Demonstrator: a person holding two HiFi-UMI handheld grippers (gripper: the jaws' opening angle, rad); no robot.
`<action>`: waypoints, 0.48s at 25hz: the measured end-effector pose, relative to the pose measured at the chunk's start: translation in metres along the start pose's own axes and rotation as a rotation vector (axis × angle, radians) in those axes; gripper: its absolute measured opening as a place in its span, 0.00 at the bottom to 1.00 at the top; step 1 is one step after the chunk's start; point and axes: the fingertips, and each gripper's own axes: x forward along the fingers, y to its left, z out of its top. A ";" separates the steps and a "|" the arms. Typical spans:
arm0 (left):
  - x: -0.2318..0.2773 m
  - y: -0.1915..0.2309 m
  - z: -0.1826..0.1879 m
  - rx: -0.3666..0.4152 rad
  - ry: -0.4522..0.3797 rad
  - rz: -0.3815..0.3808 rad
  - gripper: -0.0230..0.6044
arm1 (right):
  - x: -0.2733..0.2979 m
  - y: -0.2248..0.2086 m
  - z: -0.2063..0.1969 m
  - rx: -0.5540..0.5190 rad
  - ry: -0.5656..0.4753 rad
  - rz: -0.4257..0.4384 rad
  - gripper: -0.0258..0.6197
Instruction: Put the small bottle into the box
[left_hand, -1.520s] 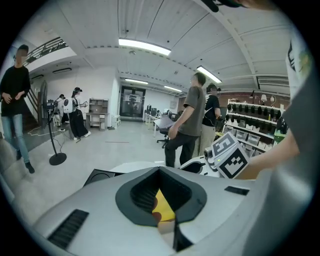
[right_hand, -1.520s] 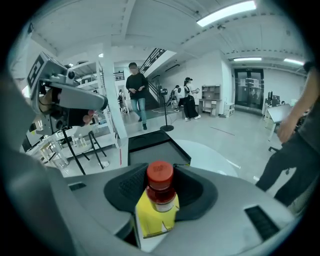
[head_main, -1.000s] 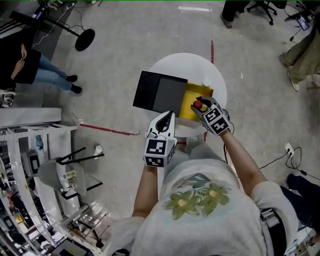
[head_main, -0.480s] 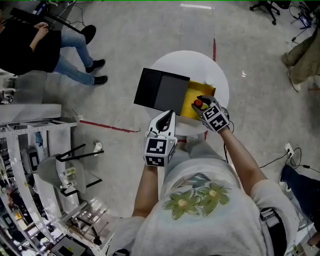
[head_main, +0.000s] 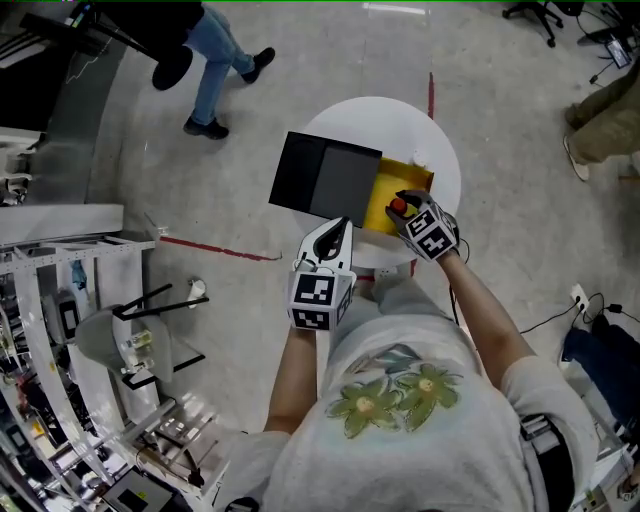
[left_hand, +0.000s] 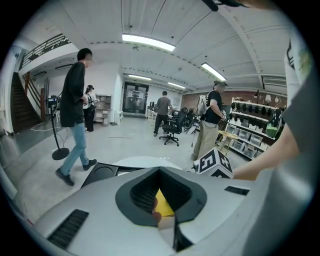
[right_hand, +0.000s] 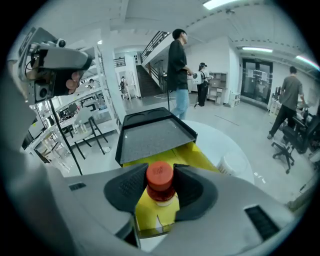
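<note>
1. Head view: a round white table (head_main: 400, 125) stood on a grey floor with the open yellow box (head_main: 383, 203) on it. The box's black lid (head_main: 325, 177) lay spread to the left and reached past the table's left edge. The right gripper (head_main: 405, 207) was at the box's near right part, pinching the small bottle (head_main: 397, 206), whose red cap showed between the jaws. The left gripper (head_main: 334, 230) hovered just near of the lid, its tip pointing at the box and its jaws pressed together. A small white cup (head_main: 420, 157) sat on the table at the far right of the box. A red tape line (head_main: 215, 258) ran across the floor to the left, and a person (head_main: 215, 60) walked at the far left

2. Left gripper view: the left gripper (left_hand: 160, 172) had its jaws meeting at the tips, with nothing pinched. Only the box's yellow showed through the hollow between the pads. The black lid (left_hand: 102, 172) lay beyond to the left, and the right gripper's marker cube (left_hand: 216, 164) stood to the right. The person (left_hand: 75, 115) walked past at the left

3. Right gripper view: the right gripper (right_hand: 161, 169) was clamped on the small bottle (right_hand: 160, 192) just under its red cap, one jaw on each side. The bottle hung upright over the yellow box (right_hand: 150, 212); whether its base touched the box floor could not be told. The black lid (right_hand: 152, 132) lay beyond it, the white cup (right_hand: 231, 165) to the right on the table (right_hand: 215, 140)
</note>
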 end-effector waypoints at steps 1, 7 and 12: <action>0.001 -0.001 -0.001 0.001 0.001 -0.003 0.04 | 0.001 -0.002 -0.001 -0.004 -0.001 -0.005 0.29; 0.002 -0.003 0.000 0.003 0.004 -0.009 0.04 | 0.002 -0.006 -0.010 0.011 0.023 -0.033 0.29; 0.004 -0.003 -0.002 0.002 0.005 -0.014 0.04 | 0.003 -0.008 -0.008 0.004 0.012 -0.036 0.29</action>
